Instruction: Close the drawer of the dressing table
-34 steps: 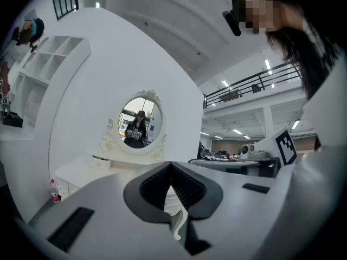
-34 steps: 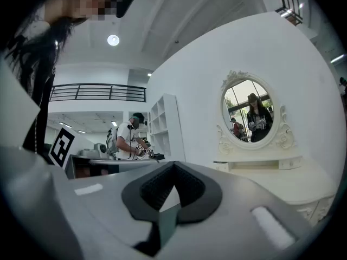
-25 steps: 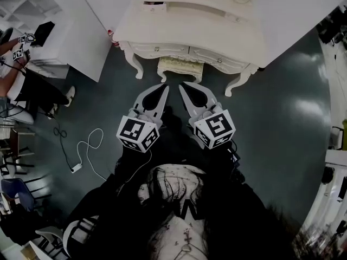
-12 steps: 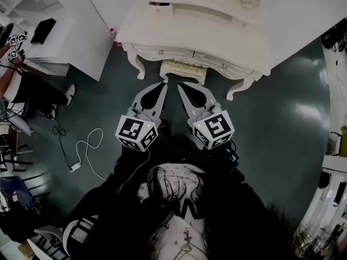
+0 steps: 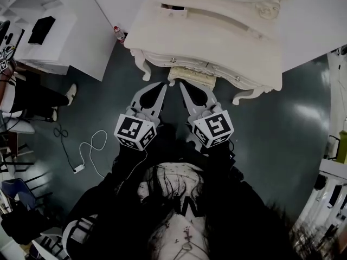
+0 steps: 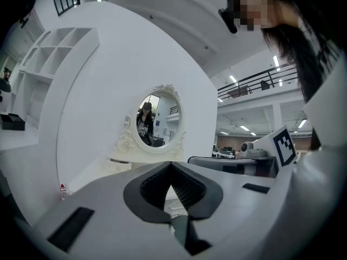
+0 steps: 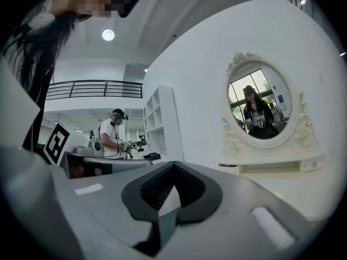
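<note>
I hold the left gripper (image 5: pixel 162 85) and the right gripper (image 5: pixel 182 84) side by side in front of me, both pointing at the dressing table (image 5: pixel 217 42) on the far side. The left gripper's fingers are narrow: their tips touch, only a small wedge-shaped gap shows behind them, and nothing sits in it. The right gripper's fingers stand the same way, tips touching and gripping nothing. The two grippers are just beside each other but apart.

The cream dressing table stands against the white wall, with its oval mirror (image 7: pixel 260 104) at the back. On the low shelf under the mirror, at its left end, a small drawer (image 5: pixel 173 11) seems to stick out a little, with a dark gap behind its front. The two front drawers with knobs look flush. A padded stool (image 5: pixel 190 78) is tucked under the table's near edge. A white cable (image 5: pixel 89 145) lies on the dark floor (image 5: pixel 282 123) to my left.
</note>
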`<move>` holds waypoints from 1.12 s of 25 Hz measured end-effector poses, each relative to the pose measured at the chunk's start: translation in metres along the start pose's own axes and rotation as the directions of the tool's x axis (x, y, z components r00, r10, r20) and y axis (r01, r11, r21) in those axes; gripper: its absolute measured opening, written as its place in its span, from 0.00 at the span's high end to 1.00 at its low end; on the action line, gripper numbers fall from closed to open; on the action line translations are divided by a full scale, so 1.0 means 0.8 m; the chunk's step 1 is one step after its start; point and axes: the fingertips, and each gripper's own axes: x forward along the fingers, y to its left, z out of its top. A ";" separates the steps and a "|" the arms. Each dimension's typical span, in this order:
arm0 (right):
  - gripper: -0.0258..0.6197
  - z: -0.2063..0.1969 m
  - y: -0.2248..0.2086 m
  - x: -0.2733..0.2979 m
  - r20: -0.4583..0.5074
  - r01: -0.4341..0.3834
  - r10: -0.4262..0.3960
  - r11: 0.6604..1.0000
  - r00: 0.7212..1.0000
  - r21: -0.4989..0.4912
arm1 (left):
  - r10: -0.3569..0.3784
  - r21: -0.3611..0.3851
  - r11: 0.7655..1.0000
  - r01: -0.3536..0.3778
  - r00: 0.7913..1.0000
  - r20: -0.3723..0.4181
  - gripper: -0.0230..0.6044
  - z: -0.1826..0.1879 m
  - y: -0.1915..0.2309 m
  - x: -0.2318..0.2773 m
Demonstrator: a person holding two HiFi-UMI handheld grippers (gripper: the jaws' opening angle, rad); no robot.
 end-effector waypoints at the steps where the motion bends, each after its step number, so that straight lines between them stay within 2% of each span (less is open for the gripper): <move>1: 0.96 0.000 -0.001 0.014 -0.001 0.004 -0.004 1.000 1.000 0.000 | -0.005 0.003 1.000 0.005 1.000 0.000 0.96 0.004 0.012 0.004; 15: 0.96 0.011 0.005 0.155 -0.010 0.110 -0.111 0.993 0.994 -0.030 | -0.129 0.037 0.991 0.129 0.992 -0.001 0.96 0.048 0.144 0.024; 28: 0.96 0.011 -0.005 0.185 -0.021 0.145 -0.146 0.989 0.989 -0.036 | -0.172 0.034 0.984 0.172 0.985 -0.023 0.96 0.048 0.168 0.035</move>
